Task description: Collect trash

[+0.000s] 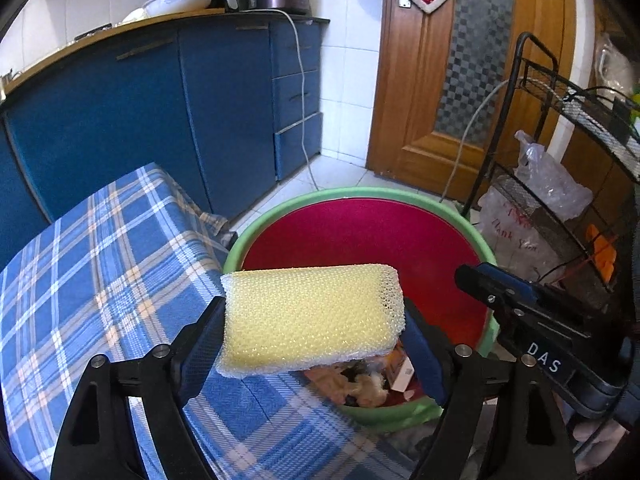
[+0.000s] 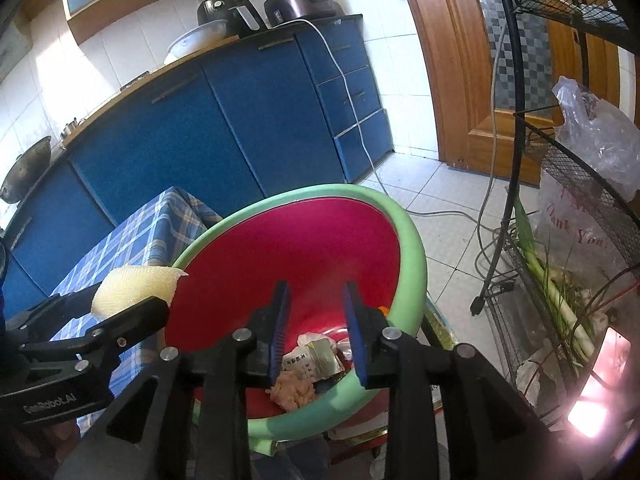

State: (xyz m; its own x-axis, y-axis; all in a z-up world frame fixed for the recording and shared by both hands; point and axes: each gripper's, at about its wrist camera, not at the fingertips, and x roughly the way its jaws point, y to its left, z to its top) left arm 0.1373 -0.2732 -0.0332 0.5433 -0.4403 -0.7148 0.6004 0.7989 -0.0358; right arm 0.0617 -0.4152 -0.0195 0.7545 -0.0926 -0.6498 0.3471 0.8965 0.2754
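Your left tongs (image 1: 312,344) are clamped on the yellow sponge (image 1: 310,316), one pad on each short end, so its long axis runs left to right across the gap. The sponge sits right at the near-left rim of the bin (image 1: 360,194), a green-edged tub with a red inside: its left end hangs over the checked cloth on the bench (image 1: 100,272), its right end already over the bin's mouth. That overlap is what the drop turns on. I judge you need to carry the sponge a little farther right and away from you, so the whole length clears the rim before you let go; released here, it may tip back onto the cloth.

Your right tongs (image 2: 316,320) stand partly spread and hold nothing, pointing down into the bin from its near side, just to the right of the left tongs (image 2: 132,300). The left is the hand that matters now.

The bottom of the bin is mostly hidden. Scraps (image 2: 294,390) and a small printed packet (image 2: 314,362) show between the right pads, but what the pale lumps are, I cannot tell. The bin's near wall is cut off by both tongs.
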